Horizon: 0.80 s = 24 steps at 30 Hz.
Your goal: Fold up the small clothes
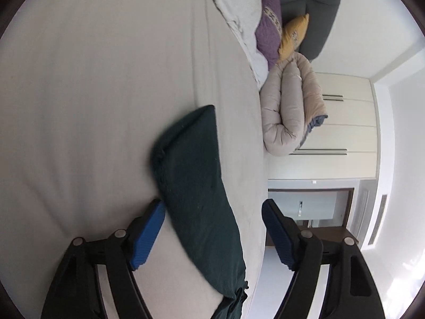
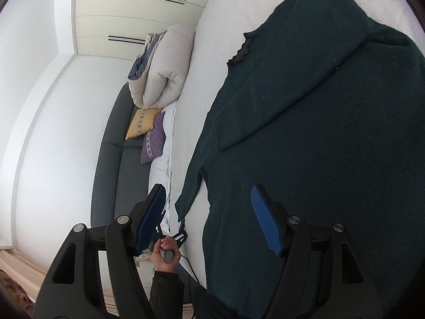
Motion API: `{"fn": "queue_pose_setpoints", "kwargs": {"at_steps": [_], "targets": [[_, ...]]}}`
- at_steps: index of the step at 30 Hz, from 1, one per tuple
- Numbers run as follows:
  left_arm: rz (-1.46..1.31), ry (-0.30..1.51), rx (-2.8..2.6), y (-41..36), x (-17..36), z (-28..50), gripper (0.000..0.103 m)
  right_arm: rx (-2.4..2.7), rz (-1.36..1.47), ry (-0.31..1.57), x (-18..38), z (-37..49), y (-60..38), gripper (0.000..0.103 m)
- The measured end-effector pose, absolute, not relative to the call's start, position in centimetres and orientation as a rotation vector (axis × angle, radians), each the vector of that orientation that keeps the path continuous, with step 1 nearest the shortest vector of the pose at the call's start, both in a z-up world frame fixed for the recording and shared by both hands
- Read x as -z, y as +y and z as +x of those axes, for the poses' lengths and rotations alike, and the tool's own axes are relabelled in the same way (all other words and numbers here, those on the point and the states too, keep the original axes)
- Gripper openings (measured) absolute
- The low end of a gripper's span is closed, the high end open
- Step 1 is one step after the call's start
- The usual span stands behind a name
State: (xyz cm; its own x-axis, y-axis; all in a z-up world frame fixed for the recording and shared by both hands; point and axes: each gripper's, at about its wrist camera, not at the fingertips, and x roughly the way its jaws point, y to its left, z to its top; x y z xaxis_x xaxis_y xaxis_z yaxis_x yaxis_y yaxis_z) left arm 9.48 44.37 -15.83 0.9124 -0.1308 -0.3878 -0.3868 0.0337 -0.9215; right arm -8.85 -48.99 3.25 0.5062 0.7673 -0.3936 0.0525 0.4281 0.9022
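A dark green knit sweater (image 2: 318, 133) lies spread on the pale bed sheet (image 2: 202, 66), one sleeve (image 2: 287, 61) folded across its body. In the left wrist view only its other sleeve (image 1: 196, 186) shows, lying flat on the sheet (image 1: 93, 106). My left gripper (image 1: 212, 228) is open, its blue pads either side of that sleeve, just above it. My right gripper (image 2: 209, 218) is open and empty, over the sweater's lower side edge. The left gripper and the hand on it also show in the right wrist view (image 2: 170, 236).
A rolled beige duvet (image 1: 289, 106) lies at the bed's far edge, with a purple cushion (image 1: 269, 26) and a yellow cushion (image 1: 293, 34) against a dark grey headboard (image 2: 111, 172). White wardrobe doors (image 1: 332, 133) stand beyond the bed.
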Motion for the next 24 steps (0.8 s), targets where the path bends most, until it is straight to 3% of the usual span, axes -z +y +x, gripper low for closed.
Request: {"fn": "queue_pose_setpoints", "kwargs": {"at_steps": [4, 6, 7, 9, 11, 15, 19, 24], "targets": [[-1.561, 0.386, -0.264, 44.8, 15.9, 10.6, 0.074, -0.565, 1.014, 0.952, -4.4, -8.8, -46.8, 0.066], [-1.560, 0.414, -0.280, 45.0, 16.1, 11.4, 0.052, -0.566, 1.003, 0.958, -4.6, -8.8, -46.0, 0.066], [-1.561, 0.430, -0.280, 45.3, 16.5, 11.5, 0.046, -0.567, 0.999, 0.959, -4.7, -8.8, -45.8, 0.066], [-1.536, 0.490, -0.284, 45.0, 16.5, 12.5, 0.022, -0.564, 0.997, 0.958, -4.9, -8.9, -45.6, 0.066], [-1.453, 0.536, -0.285, 44.2, 15.2, 13.5, 0.006, -0.563, 0.996, 0.953, -5.1, -9.1, -45.5, 0.066], [-1.150, 0.585, -0.196, 39.0, 9.6, 16.0, 0.007, -0.546, 0.988, 0.963, -4.5, -8.6, -46.0, 0.066], [-0.596, 0.670, -0.042, 26.5, 3.8, 19.6, 0.007, -0.528, 0.949, 0.979, -5.0, -7.1, -45.5, 0.066], [0.077, 0.698, 0.048, 9.7, 5.1, 18.4, 0.007, -0.576, 0.910, 1.040, -5.1, -2.8, -42.1, 0.066]]}}
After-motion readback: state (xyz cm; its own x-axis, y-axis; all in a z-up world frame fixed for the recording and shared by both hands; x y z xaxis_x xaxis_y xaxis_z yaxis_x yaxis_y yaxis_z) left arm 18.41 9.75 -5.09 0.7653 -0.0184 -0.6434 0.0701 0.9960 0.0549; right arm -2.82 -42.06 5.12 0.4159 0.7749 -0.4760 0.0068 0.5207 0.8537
